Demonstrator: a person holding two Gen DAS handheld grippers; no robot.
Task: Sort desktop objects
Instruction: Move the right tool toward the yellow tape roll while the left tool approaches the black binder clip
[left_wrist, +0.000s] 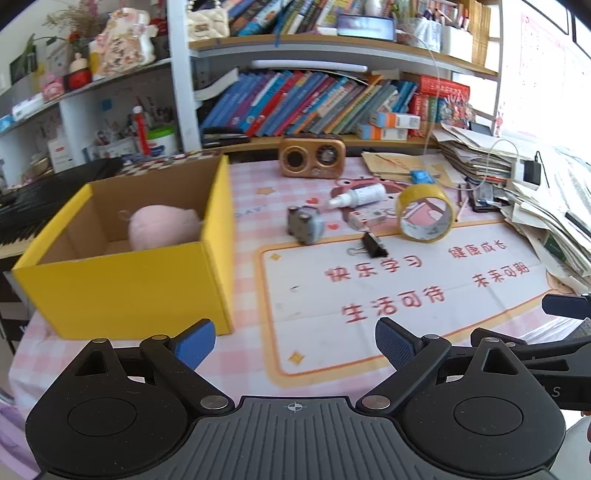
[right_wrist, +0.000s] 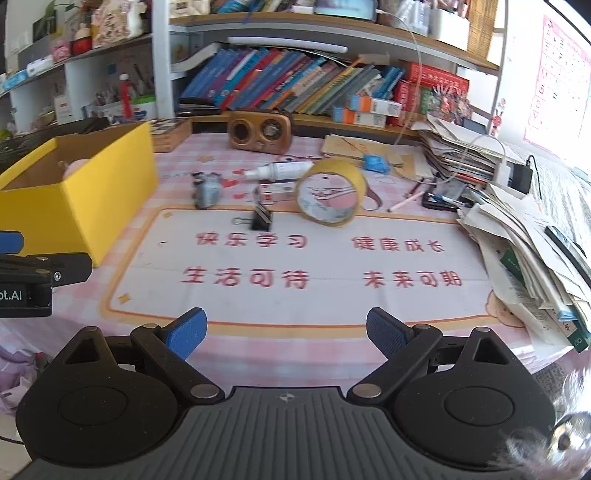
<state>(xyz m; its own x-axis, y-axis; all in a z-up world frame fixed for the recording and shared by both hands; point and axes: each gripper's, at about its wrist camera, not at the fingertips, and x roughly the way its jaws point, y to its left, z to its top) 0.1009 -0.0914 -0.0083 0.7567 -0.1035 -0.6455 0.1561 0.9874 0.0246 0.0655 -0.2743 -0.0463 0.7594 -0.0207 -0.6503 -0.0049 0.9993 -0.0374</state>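
Note:
A yellow cardboard box (left_wrist: 122, 291) stands at the left of the desk with a pink plush toy (left_wrist: 162, 227) inside; the box shows in the right wrist view (right_wrist: 92, 192) too. On the desk mat lie a grey toy (left_wrist: 306, 224), a white spray bottle (left_wrist: 356, 196), a roll of yellow tape (left_wrist: 424, 212), a black binder clip (left_wrist: 373, 246) and a small white box (left_wrist: 365, 220). My left gripper (left_wrist: 295, 345) is open and empty, near the box's front corner. My right gripper (right_wrist: 286, 332) is open and empty over the mat's front edge.
A brown retro radio (left_wrist: 312, 155) stands at the back. A heap of papers (right_wrist: 524, 236) fills the right side, with pens and a phone (right_wrist: 441, 197) beside it. Bookshelves (left_wrist: 314, 107) rise behind. A black keyboard (left_wrist: 44, 199) lies left of the box.

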